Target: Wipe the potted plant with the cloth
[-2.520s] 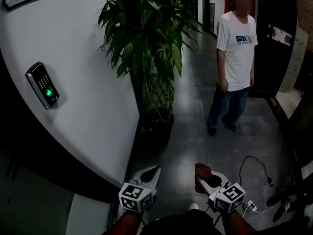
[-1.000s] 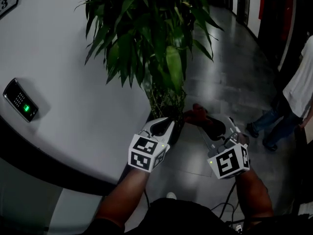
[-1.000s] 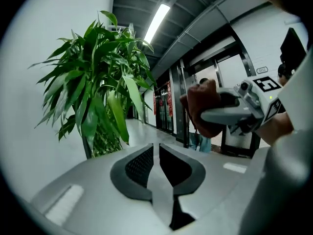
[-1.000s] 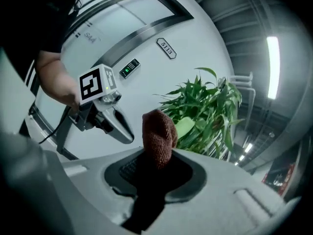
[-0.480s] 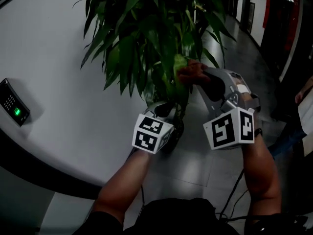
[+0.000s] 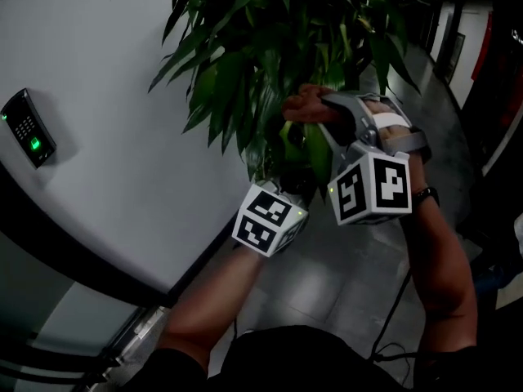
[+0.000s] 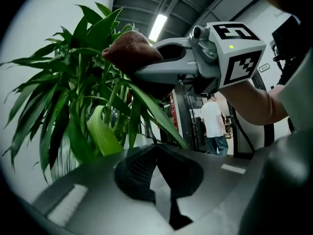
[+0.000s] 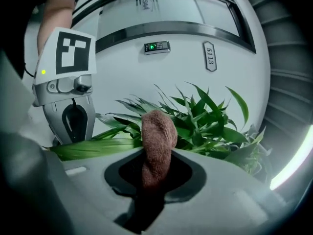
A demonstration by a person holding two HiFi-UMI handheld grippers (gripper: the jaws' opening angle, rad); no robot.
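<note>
Right claw [image 6: 325, 111] is up in the foliage, jaws clamped on the cloth [image 6: 301, 104]. It's a reddish-brown, nubbly knit wad, bunched into a rounded lump. Most of it sticks out past the claw's tips.

In the right gripper view the cloth stands up from between the jaws like a thumb. The potted plant [image 6: 261, 47] fans out just behind it. The plant is a tall spray of long, narrow, pointed leaves, dark glossy green. One paler yellow-green leaf [image 7: 101, 131] curves down below the right claw.

The cloth sits right in among the upper leaves. I can't tell whether it's actually pressing on one.

Left claw [image 7: 166, 190] is lower, beneath and a little left of the right claw, its tips tucked under the hanging leaves. Its own view shows the jaws drawn together with nothing between them. I can't make out the pot from here.

Beyond the left claw, to its left, the white curved wall [image 6: 122, 96] carries a keypad [image 6: 29, 137] with a green light. In the left gripper view, a person in a white shirt [image 7: 213, 126] stands well off down the corridor, below the right claw.
</note>
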